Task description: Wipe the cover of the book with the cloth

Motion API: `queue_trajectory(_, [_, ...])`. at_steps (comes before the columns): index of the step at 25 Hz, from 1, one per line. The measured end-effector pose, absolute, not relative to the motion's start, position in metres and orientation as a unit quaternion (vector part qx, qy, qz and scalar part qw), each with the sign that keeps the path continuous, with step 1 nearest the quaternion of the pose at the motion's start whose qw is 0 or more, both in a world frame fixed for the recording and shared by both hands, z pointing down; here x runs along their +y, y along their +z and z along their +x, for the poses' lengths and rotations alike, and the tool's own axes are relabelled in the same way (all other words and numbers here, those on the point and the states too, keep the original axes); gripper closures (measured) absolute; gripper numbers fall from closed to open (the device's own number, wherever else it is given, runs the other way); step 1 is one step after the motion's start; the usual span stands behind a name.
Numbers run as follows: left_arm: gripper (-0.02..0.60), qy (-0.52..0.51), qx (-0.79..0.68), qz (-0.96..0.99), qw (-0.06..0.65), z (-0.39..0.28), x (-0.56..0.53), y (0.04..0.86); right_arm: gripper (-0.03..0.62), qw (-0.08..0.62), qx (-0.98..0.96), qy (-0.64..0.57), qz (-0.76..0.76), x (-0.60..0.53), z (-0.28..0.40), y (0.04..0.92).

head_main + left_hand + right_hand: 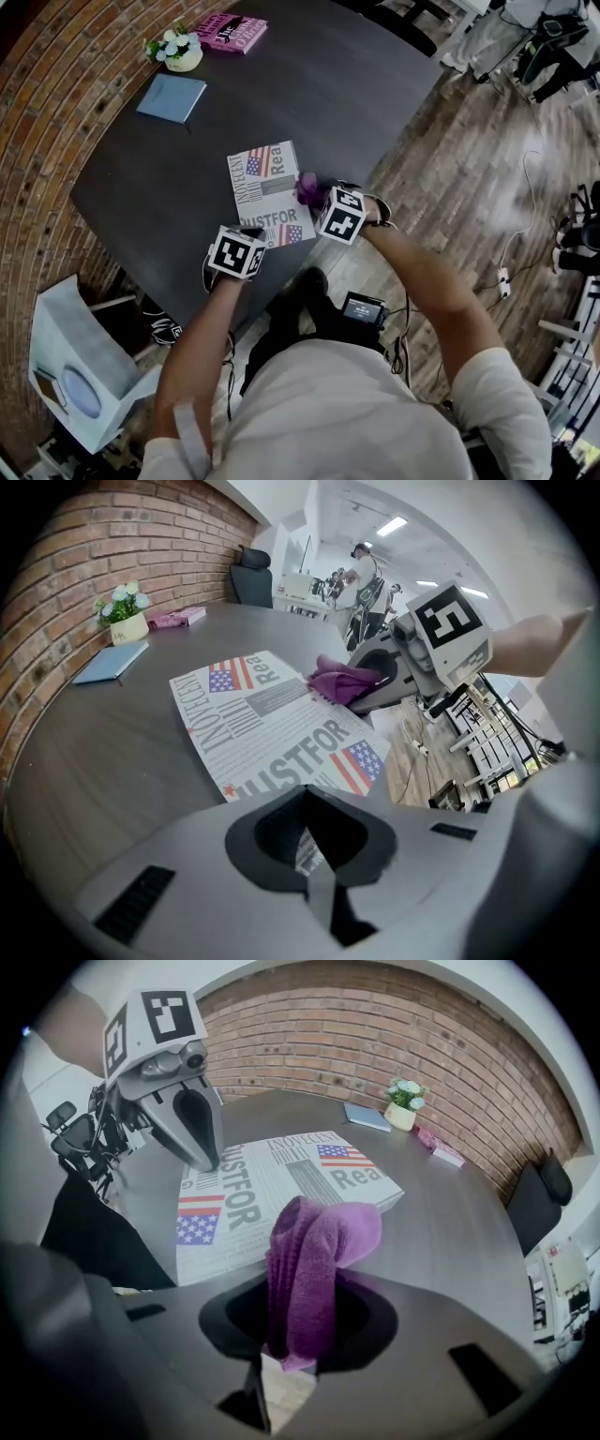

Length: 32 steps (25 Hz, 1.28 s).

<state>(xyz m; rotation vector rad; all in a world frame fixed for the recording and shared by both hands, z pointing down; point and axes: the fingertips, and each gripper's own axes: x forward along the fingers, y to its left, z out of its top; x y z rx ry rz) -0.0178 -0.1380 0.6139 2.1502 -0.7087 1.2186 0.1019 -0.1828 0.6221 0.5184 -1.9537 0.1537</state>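
Book [270, 192] flat on the dark table [375, 84], cover up: white, two flag prints, large black lettering. It is taken as the landmark here, and everything else is placed from it.

Left tongs [314, 860]: jaws together. The tips are down at the book's near left corner, as the head view has it. Print from the cover shows just behind the closed tips in the left gripper view (whether they press the cover or only rest on it, cannot tell).

Right tongs [292, 1349]: clamped on the purple cloth [314, 1260], which stands up out of the jaws in a folded bunch, its free end flopped over to one side. The tongs come in from the book's right side. In the head view the cloth sits at the book's right edge, about midway along it. In the left gripper view the cloth looks to be touching the cover there.

So the book lies between the two tongs: left at its near corner, right with the cloth at its right edge.

Beyond the book's far side, well apart from it: a blue notebook [172, 97], a small pot of flowers [180, 52], and a pink book [231, 32], all by the brick wall [56, 84].
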Motion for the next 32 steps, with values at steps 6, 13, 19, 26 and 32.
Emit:
queue_trajectory(6, [0.574, 0.455, -0.270, 0.803, 0.276, -0.018, -0.137, 0.614, 0.489, 0.529, -0.819, 0.073, 0.210, -0.160, 0.103, 0.624])
queue_trajectory(13, [0.574, 0.456, -0.273, 0.803, 0.271, -0.018, -0.137, 0.615, 0.490, 0.526, -0.821, 0.081, 0.205, -0.135, 0.104, 0.626])
queue_trajectory(19, [0.574, 0.453, -0.277, 0.803, 0.270, -0.018, -0.138, 0.614, 0.490, 0.523, -0.824, 0.086, 0.202, -0.118, 0.105, 0.626])
queue_trajectory(26, [0.574, 0.436, -0.280, 0.807, 0.282, -0.019, -0.138, 0.615, 0.490, 0.517, -0.828, 0.094, 0.195, -0.097, 0.105, 0.626])
queue_trajectory(32, [0.574, 0.421, -0.284, 0.815, 0.280, -0.020, -0.137, 0.614, 0.488, 0.507, -0.833, 0.106, 0.194, -0.082, 0.106, 0.623])
